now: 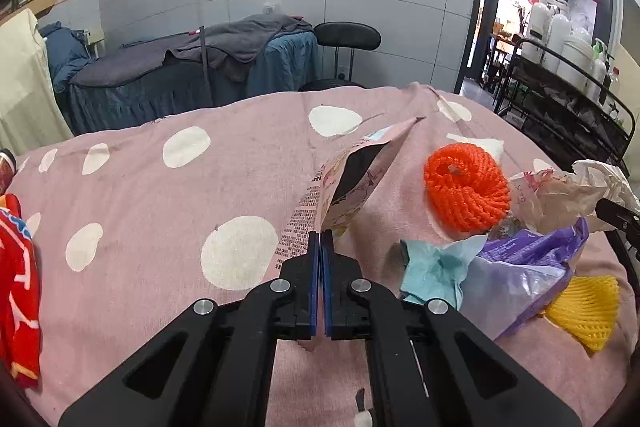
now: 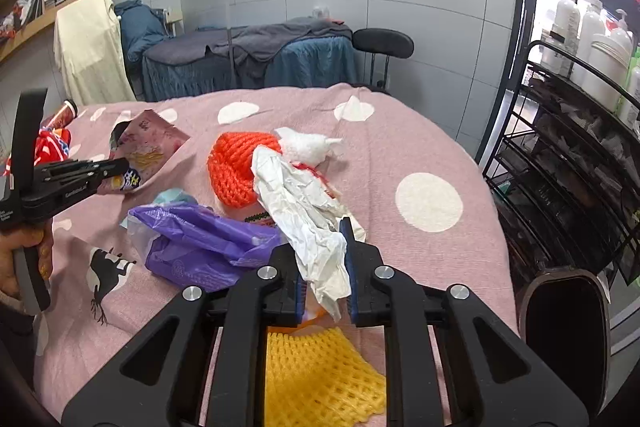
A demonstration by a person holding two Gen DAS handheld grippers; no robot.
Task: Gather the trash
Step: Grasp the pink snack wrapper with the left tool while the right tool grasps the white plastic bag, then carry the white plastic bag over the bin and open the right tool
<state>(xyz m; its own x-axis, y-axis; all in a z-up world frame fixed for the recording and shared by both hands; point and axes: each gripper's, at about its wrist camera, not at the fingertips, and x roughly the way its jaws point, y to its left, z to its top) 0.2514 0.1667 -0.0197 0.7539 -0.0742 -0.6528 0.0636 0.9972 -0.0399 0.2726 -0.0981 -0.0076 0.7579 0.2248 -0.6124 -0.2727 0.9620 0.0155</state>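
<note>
The bed (image 2: pixel 432 131), under a pink spotted cover, carries the litter — purple bag (image 2: pixel 200 243), orange net (image 2: pixel 234 171), yellow net (image 2: pixel 316 367) in a loose heap. A dark bin (image 2: pixel 564 331) stands beside it. The right gripper (image 2: pixel 324 267) has its jaws pinching white crumpled paper (image 2: pixel 304 211); the left gripper (image 1: pixel 320 247), jaws pressed together, grips a pink wrapper (image 1: pixel 352 175). Both pickups look made — next, probably, carrying them over to the bin.

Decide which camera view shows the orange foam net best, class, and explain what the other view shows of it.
The left wrist view: the orange foam net lies unobstructed on the pink spotted blanket, its rolled shape clear. In the right wrist view the net is partly covered by the crumpled white paper.
</note>
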